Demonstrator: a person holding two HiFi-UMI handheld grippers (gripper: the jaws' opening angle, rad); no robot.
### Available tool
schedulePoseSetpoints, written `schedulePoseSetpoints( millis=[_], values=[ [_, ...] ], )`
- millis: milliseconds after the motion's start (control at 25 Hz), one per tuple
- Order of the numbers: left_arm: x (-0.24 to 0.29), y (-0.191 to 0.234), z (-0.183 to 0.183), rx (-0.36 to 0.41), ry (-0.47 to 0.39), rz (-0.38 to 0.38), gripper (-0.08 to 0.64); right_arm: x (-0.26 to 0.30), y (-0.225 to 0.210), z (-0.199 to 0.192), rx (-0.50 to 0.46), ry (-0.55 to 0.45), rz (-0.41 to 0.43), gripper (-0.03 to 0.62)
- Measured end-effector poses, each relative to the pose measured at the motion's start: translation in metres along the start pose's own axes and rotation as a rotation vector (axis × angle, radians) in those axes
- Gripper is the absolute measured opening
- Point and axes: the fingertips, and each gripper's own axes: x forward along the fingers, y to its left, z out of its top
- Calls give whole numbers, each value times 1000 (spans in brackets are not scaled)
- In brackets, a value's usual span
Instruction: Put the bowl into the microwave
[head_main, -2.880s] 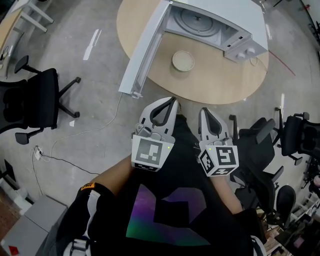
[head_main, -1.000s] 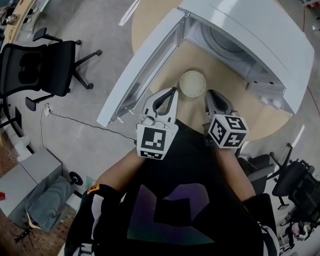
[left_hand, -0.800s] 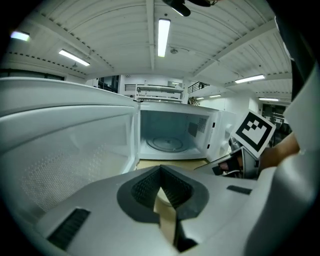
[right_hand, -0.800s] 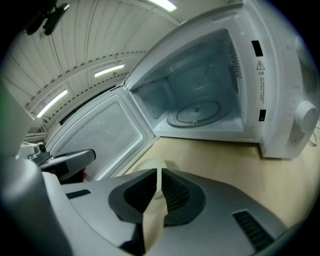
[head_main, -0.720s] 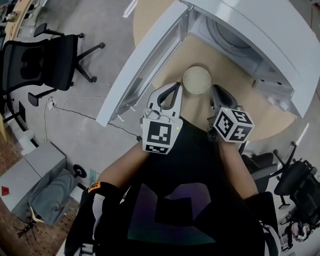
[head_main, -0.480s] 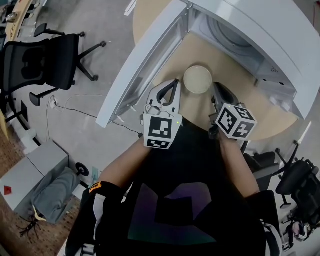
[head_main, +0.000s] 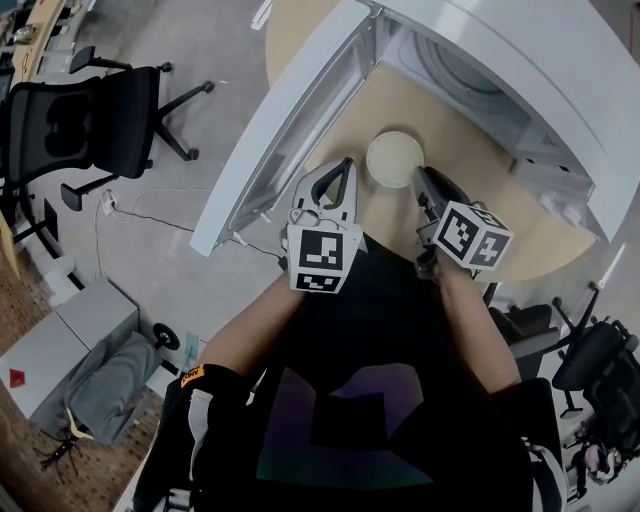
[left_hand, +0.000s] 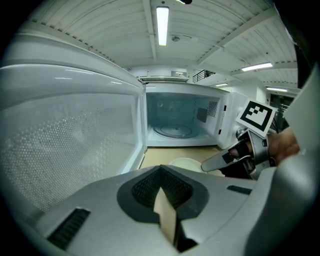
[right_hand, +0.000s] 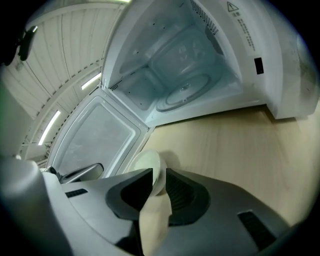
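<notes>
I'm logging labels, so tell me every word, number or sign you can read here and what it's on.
No word or number reads clearly.
Warning triangle on the microwave's front frame: a sign; the print beside it is too blurred.
Square markers on the cubes of the left tongs and right tongs: patterns, no letters.
Orange tag on the sleeve: too small.

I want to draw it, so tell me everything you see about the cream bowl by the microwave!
The cream round bowl is shallow, smooth and plain, perhaps ceramic, and looks empty. It sits upright on the tan wooden table, just in front of the open white microwave. The right gripper pinches its rim on the right side; nothing else touches it.
</notes>
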Motion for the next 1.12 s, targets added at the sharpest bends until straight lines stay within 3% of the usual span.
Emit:
schedulePoseSetpoints(
  millis=[560, 1120],
  values=[
    [-2, 3, -8, 7, 36, 16, 44, 12, -3, -3, 223, 11, 99, 66],
    [-11, 5, -15, 7, 35, 18, 44, 4, -5, 2, 308, -39, 100, 49]
  ],
)
